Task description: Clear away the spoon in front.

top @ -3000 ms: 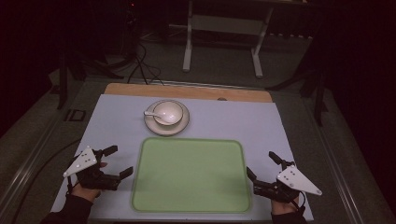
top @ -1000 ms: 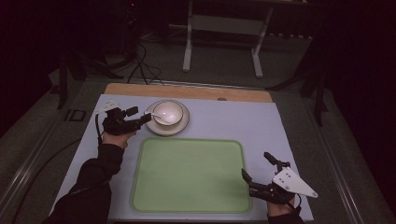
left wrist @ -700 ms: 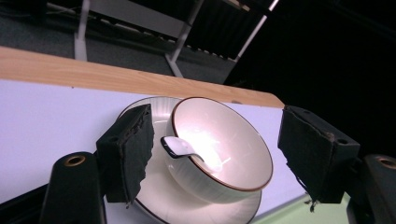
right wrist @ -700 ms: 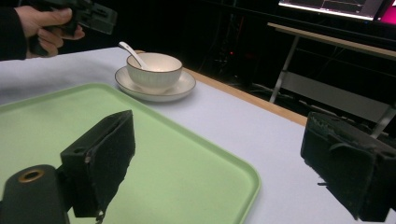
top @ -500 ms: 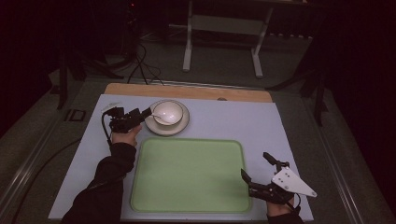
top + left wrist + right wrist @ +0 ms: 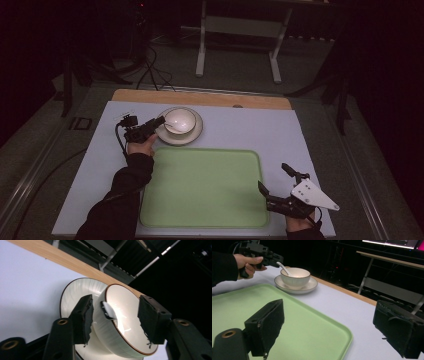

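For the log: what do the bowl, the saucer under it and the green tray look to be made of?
The bowl and saucer look like glazed ceramic: off-white and glossy, with a thin dark rim line and faint ribbing. The green tray looks like moulded plastic, though that is less sure: a matte, even pale green with rounded corners and a raised lip.

White bowl [image 6: 180, 120] upright on saucer [image 6: 194, 136], spoon [image 6: 283, 268] inside.

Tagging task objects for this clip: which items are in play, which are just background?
In play: left gripper, open at the white spoon in the white ceramic bowl; white saucer.
Idle: green plastic tray; right gripper, open; metal stand.
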`<state>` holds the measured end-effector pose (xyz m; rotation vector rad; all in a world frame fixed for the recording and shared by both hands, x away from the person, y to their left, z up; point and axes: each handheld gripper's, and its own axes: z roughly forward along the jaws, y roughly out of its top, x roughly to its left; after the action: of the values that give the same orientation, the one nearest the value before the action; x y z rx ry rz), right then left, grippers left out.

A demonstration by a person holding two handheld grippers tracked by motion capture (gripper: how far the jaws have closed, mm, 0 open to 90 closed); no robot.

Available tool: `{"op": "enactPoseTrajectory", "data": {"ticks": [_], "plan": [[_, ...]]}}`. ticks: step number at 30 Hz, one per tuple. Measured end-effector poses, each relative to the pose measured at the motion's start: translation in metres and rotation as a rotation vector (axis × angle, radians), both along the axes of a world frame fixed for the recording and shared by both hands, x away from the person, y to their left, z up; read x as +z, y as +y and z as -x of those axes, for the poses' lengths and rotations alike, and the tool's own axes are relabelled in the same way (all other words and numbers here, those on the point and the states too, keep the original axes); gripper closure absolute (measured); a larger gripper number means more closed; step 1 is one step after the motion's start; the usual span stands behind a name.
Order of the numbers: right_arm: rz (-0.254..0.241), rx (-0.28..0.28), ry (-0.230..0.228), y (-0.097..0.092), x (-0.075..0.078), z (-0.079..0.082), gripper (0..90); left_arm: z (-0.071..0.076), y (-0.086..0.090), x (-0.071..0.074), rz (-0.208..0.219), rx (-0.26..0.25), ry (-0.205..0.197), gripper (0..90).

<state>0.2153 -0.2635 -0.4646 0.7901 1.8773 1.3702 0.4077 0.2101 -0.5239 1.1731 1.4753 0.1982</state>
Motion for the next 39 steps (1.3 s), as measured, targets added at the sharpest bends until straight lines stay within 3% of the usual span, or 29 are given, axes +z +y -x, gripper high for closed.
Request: {"op": "enactPoseTrajectory", "data": {"ticks": [5, 15, 19, 23, 24, 27, 34, 36, 37, 39], "plan": [[-0.002, 0.002, 0.004, -0.001, 0.000, 0.000, 10.0, -0.001, -0.001, -0.005, 0.041, 0.003, 0.000, 64.8], [0.000, 0.000, 0.009, -0.001, -0.001, -0.001, 10.1, -0.005, -0.002, -0.007, 0.097, 0.025, 0.005, 77.9], [0.001, 0.003, 0.011, -0.001, -0.001, -0.001, 10.1, -0.005, -0.007, 0.001, 0.100, -0.011, -0.017, 81.6], [0.001, 0.003, 0.011, -0.001, -0.001, -0.001, 10.1, -0.005, -0.012, 0.008, 0.078, -0.034, -0.029, 83.9], [0.000, 0.004, 0.010, -0.001, -0.001, -0.001, 10.1, -0.006, -0.017, 0.014, 0.040, -0.049, -0.036, 83.9], [-0.004, 0.001, 0.008, -0.002, -0.001, -0.001, 10.1, -0.005, -0.022, 0.020, 0.002, -0.060, -0.043, 84.3], [-0.009, -0.002, 0.005, -0.003, 0.000, -0.001, 10.1, -0.004, -0.024, 0.039, -0.055, -0.084, -0.061, 84.4], [-0.011, -0.002, 0.005, -0.003, 0.000, -0.001, 10.1, -0.004, -0.024, 0.039, -0.055, -0.084, -0.061, 84.4], [-0.010, -0.004, 0.005, -0.003, 0.000, 0.000, 10.0, -0.002, -0.023, 0.051, -0.094, -0.106, -0.069, 84.4], [-0.010, -0.005, 0.004, -0.003, 0.000, 0.000, 10.1, 0.000, -0.021, 0.058, -0.111, -0.120, -0.075, 84.5]]}}
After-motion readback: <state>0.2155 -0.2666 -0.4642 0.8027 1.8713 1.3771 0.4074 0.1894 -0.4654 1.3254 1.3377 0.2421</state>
